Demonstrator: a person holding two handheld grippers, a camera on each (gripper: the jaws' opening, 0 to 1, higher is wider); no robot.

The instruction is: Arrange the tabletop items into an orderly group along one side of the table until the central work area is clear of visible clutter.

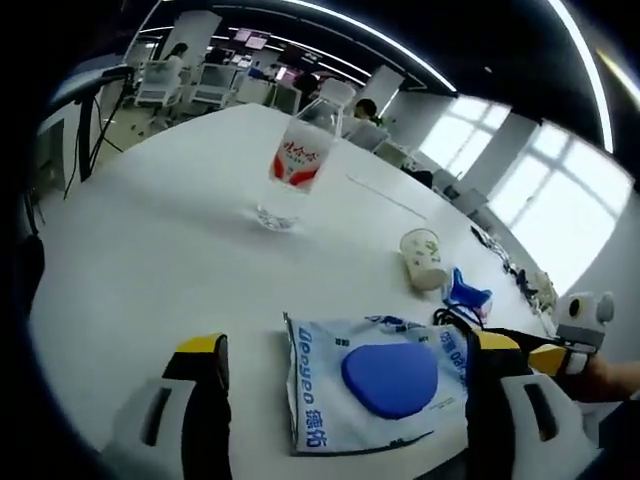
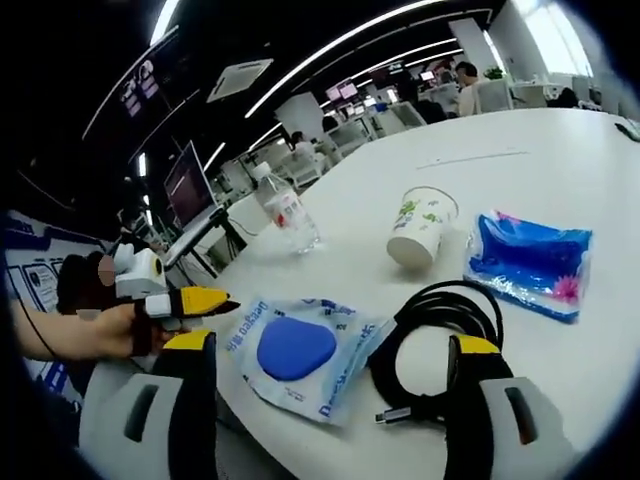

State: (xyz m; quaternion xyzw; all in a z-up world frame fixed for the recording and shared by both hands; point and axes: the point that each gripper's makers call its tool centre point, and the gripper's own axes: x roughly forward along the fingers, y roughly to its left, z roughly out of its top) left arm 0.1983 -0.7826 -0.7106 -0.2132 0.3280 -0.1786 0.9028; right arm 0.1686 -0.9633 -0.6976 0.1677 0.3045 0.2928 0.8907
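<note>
1. Jaws of the left gripper (image 1: 345, 385) stand wide apart and hold nothing; between them lies a white packet (image 1: 370, 385) with a blue oval pad on it, flat on the white table (image 1: 150, 240).
2. Beyond the packet in the left gripper view stand a paper cup (image 1: 424, 260), a blue pouch (image 1: 467, 294) just beside it, and a water bottle (image 1: 300, 160) farther off.
3. Right gripper (image 2: 335, 400) is likewise spread wide, empty, with the packet (image 2: 300, 355) and a coiled black cable (image 2: 435, 345) between its jaws.
4. Farther out in the right gripper view: cup (image 2: 420, 226), pouch (image 2: 530, 262), bottle (image 2: 287, 212).
</note>
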